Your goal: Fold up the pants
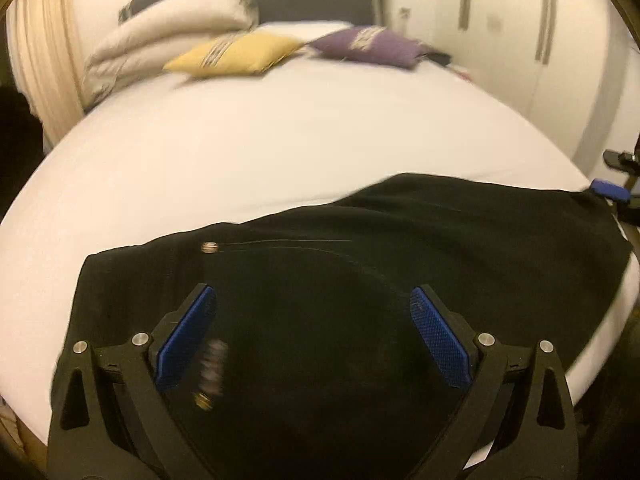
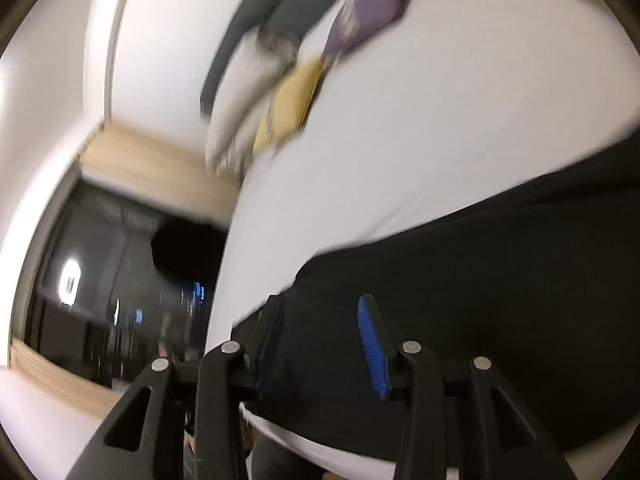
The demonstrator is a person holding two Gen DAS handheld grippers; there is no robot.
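Observation:
Black pants point(image 1: 360, 240) lie spread across the near edge of a white bed point(image 1: 260, 152), with a small metal button point(image 1: 209, 247) showing near the waist. My left gripper point(image 1: 312, 292) hovers over the waist end, jaws wide open with nothing between the blue pads. In the tilted, blurred right wrist view the pants point(image 2: 500, 280) fill the lower right. My right gripper point(image 2: 320, 300) stands over their end at the bed's edge, jaws partly apart and no cloth pinched. A blue pad point(image 1: 610, 190) of the right gripper shows at the pants' far right end.
A yellow cushion point(image 1: 236, 54), a purple cushion point(image 1: 372, 46) and a folded pale duvet point(image 1: 172, 28) lie at the head of the bed. White wardrobe doors point(image 1: 520, 20) stand to the right. A dark window point(image 2: 100, 280) is beyond the bed's left side.

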